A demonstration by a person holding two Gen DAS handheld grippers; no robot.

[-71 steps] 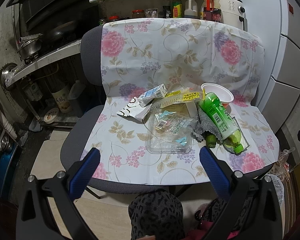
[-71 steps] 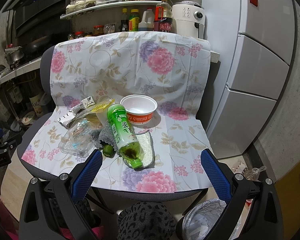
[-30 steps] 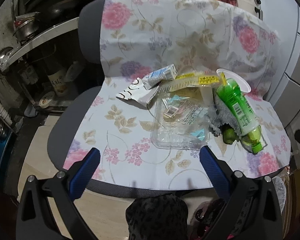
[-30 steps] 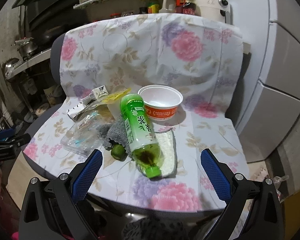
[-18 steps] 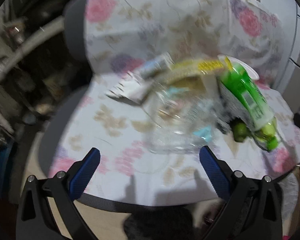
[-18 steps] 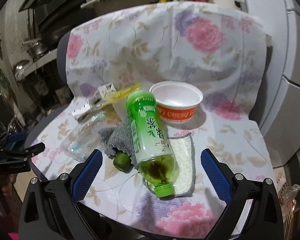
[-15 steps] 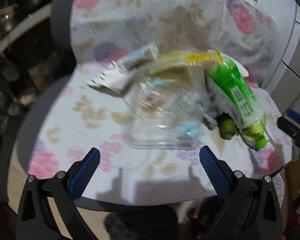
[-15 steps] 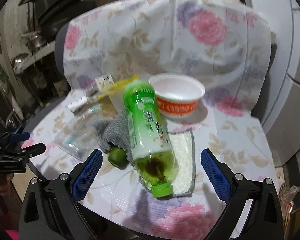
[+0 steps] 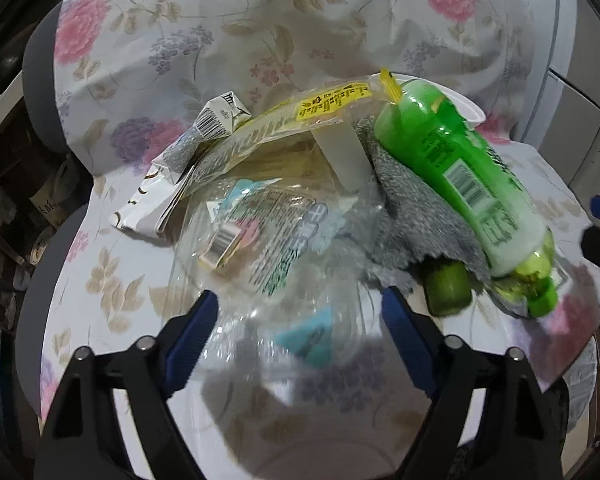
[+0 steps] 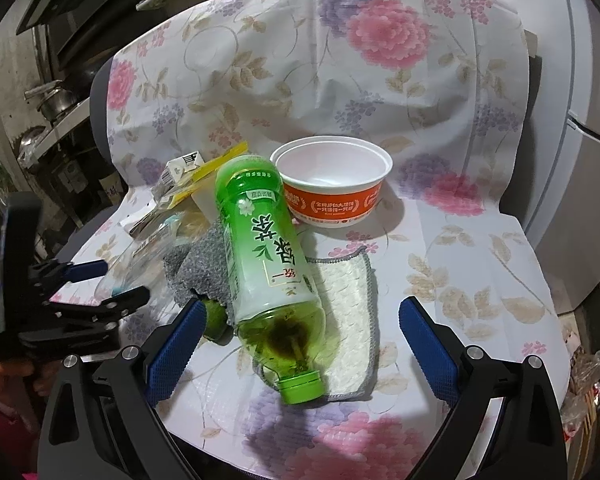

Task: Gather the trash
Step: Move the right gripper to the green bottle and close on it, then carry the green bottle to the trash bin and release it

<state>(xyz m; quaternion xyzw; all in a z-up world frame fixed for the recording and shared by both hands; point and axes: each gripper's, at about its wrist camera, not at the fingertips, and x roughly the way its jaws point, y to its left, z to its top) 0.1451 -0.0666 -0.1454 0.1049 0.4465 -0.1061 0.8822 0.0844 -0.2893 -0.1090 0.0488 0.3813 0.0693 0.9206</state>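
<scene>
A heap of trash lies on a chair under a floral cover (image 10: 460, 260). My left gripper (image 9: 300, 300) has its jaws closing around the near end of a clear plastic container (image 9: 268, 248); the pads do not visibly press on it. The right wrist view shows that gripper (image 10: 112, 284) low on the left, a hand holding it. A green tea bottle (image 10: 268, 256) lies cap toward me on a grey cloth (image 9: 412, 216) and a white cloth (image 10: 348, 300). My right gripper (image 10: 304, 306) stands open, its fingers either side of the bottle's neck end.
An orange-and-white bowl (image 10: 332, 184) stands behind the bottle, a lime (image 9: 448, 288) pokes from under the grey cloth. A small carton (image 9: 220, 116), yellow wrapper (image 9: 324, 108) and white packet (image 9: 148, 208) lie at the back left. Fridge (image 10: 580, 200) on the right, kitchen shelf (image 10: 52, 100) on the left.
My left gripper has moved forward and down onto the clear container, and its jaws have narrowed. The right gripper dropped closer to the bottle, then held still.
</scene>
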